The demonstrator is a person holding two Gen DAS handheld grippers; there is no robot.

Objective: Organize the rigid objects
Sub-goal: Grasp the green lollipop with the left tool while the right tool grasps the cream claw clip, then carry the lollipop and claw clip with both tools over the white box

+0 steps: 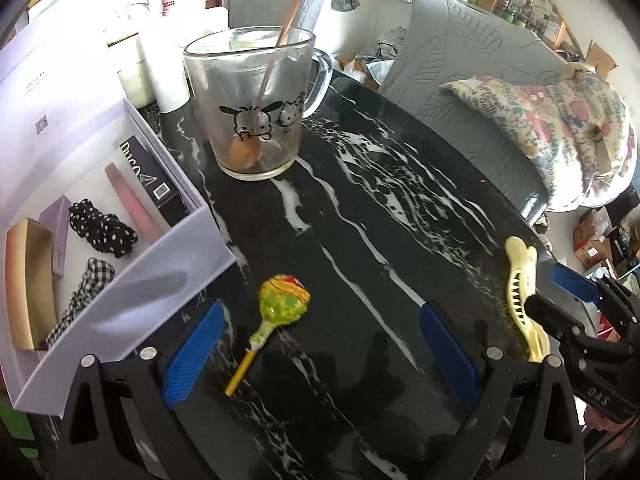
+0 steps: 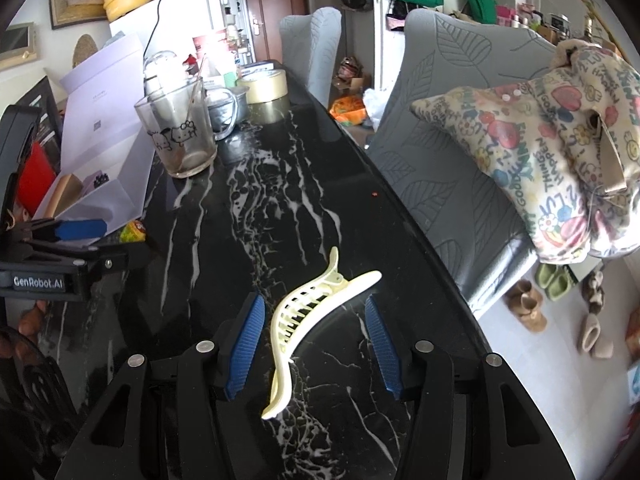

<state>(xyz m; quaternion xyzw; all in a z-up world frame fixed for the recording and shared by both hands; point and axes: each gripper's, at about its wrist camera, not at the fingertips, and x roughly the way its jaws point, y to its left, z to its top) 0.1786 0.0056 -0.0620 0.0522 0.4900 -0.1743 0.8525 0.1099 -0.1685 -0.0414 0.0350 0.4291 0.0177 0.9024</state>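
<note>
Black marble table (image 1: 400, 208), two loose items left on it as far as I see. Lavender box (image 1: 176, 256) at the left already holds several things: scrunchies, a gold case, a pink tube, a dark carton. So I judge the sorting partly done.

My left gripper (image 1: 320, 356) is spread wide, nothing between the pads; the lollipop (image 1: 280, 304) lies on the table between them, untouched, just beside the box wall.

My right gripper (image 2: 314, 344) is spread too, straddling the cream hair claw (image 2: 308, 316), which lies flat near the table's right edge; pads clear of it on both sides, no grip yet.

Left to do, I reckon: pinch both, carry them to the box. Glass mug (image 1: 256, 108) with spoon stands behind, not handled.
</note>
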